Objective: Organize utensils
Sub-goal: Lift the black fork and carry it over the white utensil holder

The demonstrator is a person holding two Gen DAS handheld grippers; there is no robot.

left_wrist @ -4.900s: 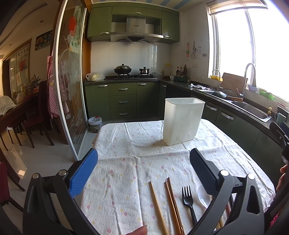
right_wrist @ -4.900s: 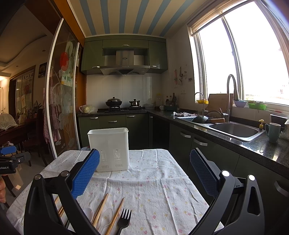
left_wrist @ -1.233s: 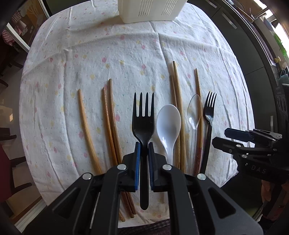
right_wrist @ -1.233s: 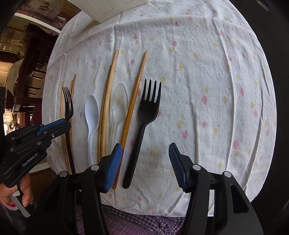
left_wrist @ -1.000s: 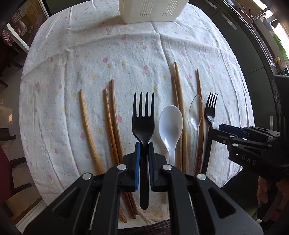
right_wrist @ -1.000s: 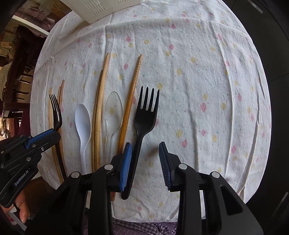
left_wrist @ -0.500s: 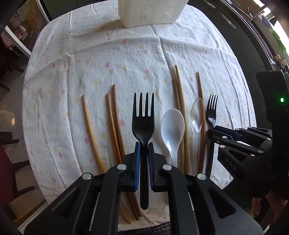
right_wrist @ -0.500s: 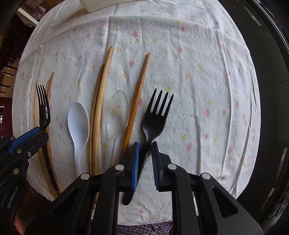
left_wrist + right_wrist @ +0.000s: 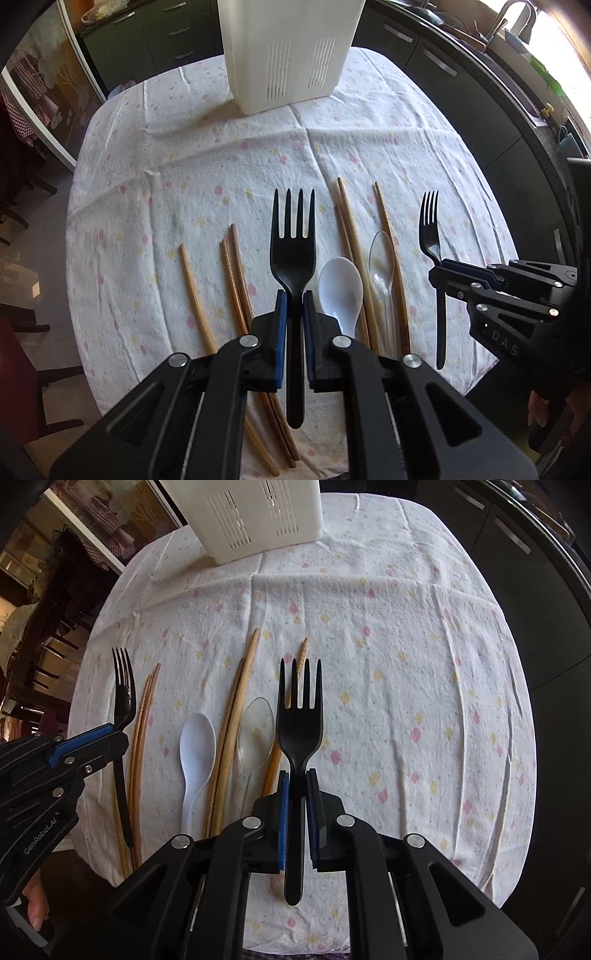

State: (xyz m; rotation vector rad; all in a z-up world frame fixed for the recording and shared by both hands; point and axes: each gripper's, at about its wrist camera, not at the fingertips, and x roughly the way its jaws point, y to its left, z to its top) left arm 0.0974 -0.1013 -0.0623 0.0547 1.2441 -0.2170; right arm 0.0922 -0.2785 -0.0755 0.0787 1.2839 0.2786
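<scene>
In the left wrist view my left gripper (image 9: 294, 299) is shut on the neck of a black plastic fork (image 9: 293, 251), tines pointing away, lifted off the cloth. My right gripper (image 9: 297, 775) is shut on a second black fork (image 9: 300, 720), also clear of the cloth. Each gripper shows in the other's view: the right one (image 9: 437, 275) at the right, the left one (image 9: 118, 738) at the left. On the flowered tablecloth (image 9: 406, 664) lie a white spoon (image 9: 340, 288), a clear spoon (image 9: 382, 258) and several wooden chopsticks (image 9: 232, 280). A white slotted utensil holder (image 9: 284, 51) stands upright at the far end.
The table edge runs close below both grippers. Dark green kitchen cabinets (image 9: 443, 74) and a counter with a sink line the right side. Dining chairs (image 9: 48, 638) and a glass sliding door stand to the left. A person's hand (image 9: 35, 908) holds the left gripper.
My right gripper closed onto the black fork's handle. Both grippers then rose with their forks and tipped up, bringing the white holder further into view.
</scene>
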